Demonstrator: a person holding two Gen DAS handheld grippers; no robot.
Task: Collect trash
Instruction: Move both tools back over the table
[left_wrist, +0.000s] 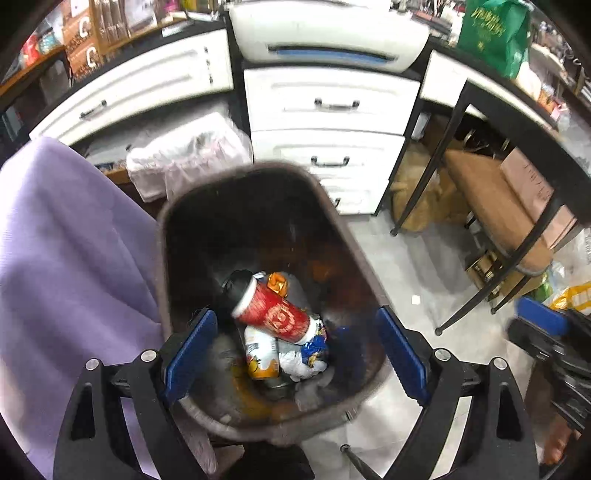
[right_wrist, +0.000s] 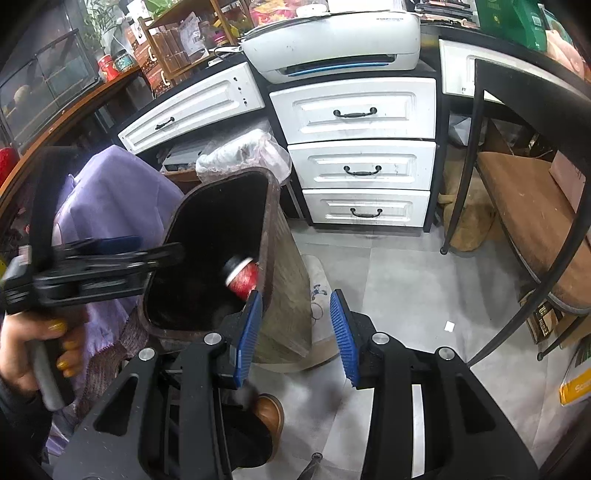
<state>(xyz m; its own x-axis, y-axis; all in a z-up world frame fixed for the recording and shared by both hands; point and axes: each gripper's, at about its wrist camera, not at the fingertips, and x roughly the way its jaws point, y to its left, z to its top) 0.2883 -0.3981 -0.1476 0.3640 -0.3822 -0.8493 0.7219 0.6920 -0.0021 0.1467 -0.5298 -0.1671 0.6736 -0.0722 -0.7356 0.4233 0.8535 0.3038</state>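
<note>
Left gripper (left_wrist: 295, 354) over the brown trash bin (left_wrist: 166, 236), jaws spread wide, nothing between them. Red cup (left_wrist: 275, 314) lies inside the bin on crumpled wrappers (left_wrist: 303, 354). Right gripper (right_wrist: 295, 336) half spread, empty, beside the bin above grey floor tiles (right_wrist: 399, 295).

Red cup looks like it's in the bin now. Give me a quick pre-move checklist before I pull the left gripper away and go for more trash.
1. Red paper cup with black lid inside the dark brown plastic bin: ok, it lies on the other trash.
2. Left gripper empty: ok, blue fingers wide apart, nothing between them.
3. Left gripper clear of the bin rim: cannot tell, the fingers overlap the opening in the left wrist view.
4. Right gripper empty: ok, nothing between its fingers, which sit beside the bin.
5. Bin upright: ok.
6. Loose trash left on the grey tiled floor: not ok, a small white scrap remains.
</note>
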